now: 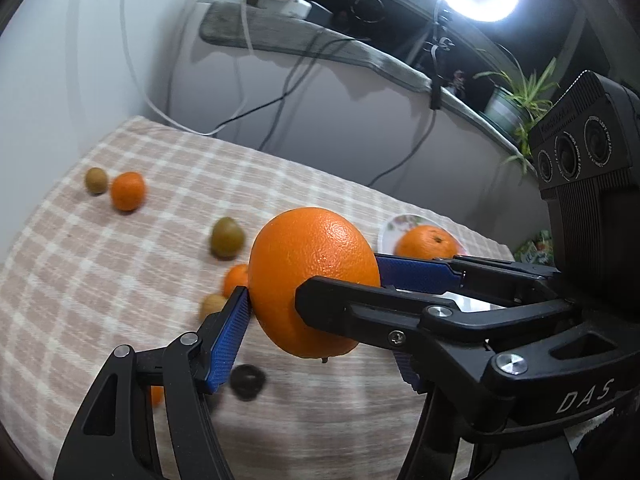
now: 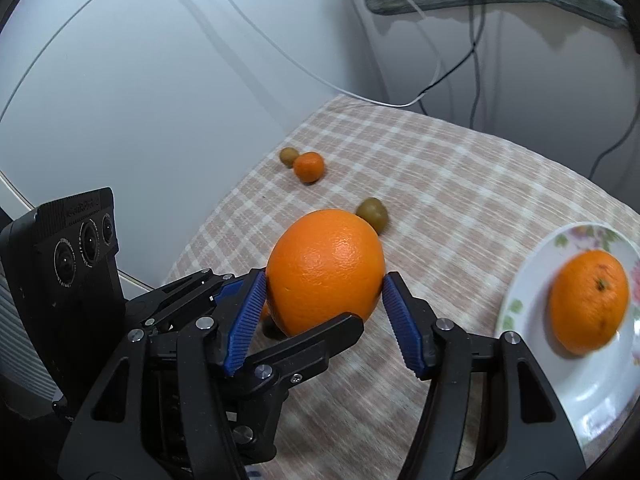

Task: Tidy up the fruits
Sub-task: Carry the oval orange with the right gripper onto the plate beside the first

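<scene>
A large orange [image 1: 314,264] [image 2: 326,264] hangs above the checked tablecloth [image 2: 460,184], and both grippers are shut on it crosswise. In the left wrist view my left gripper [image 1: 316,312] presses one blue pad [image 1: 230,336] on the orange's left side; its other pad is mostly hidden behind the right gripper [image 1: 342,276], which reaches in from the right. In the right wrist view my right gripper [image 2: 326,280] clamps the orange on both sides with its blue pads [image 2: 400,320]. The left gripper [image 2: 288,308] crosses in front from the left.
A flowered white plate [image 2: 560,392] at the right holds another orange [image 2: 588,300]. Loose on the cloth lie a tangerine [image 2: 308,166], green fruits [image 2: 373,212] [image 2: 289,156], a small tangerine [image 1: 236,278], a pale brown fruit [image 1: 212,306] and a black ring [image 1: 248,382]. Cables hang behind.
</scene>
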### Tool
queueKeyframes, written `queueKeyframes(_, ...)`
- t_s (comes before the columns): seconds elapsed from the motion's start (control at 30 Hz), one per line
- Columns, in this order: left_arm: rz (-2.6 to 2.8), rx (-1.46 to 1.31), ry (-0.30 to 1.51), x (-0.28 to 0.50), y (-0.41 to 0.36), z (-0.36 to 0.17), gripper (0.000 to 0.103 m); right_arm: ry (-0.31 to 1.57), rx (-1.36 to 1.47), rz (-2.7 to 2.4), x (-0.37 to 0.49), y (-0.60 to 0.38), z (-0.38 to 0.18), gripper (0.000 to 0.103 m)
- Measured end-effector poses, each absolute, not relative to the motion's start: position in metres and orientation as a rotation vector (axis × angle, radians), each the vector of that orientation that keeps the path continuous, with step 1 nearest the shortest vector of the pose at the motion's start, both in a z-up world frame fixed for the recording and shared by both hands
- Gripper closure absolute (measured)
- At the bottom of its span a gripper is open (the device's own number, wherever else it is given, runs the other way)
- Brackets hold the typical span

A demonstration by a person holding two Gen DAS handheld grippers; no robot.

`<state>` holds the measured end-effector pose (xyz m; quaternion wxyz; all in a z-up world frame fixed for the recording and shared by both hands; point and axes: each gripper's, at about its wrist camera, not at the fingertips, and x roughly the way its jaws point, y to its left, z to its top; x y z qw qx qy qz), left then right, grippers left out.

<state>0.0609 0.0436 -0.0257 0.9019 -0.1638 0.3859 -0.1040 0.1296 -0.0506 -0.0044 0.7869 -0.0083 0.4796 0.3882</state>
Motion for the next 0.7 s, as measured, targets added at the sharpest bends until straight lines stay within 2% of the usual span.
queueKeyframes(0.7,-0.422,-0.264,0.857,0.082,-0.068,-0.023,0.038,1.005,0.081,0.644,0.126,-0.177,0.000,0.041)
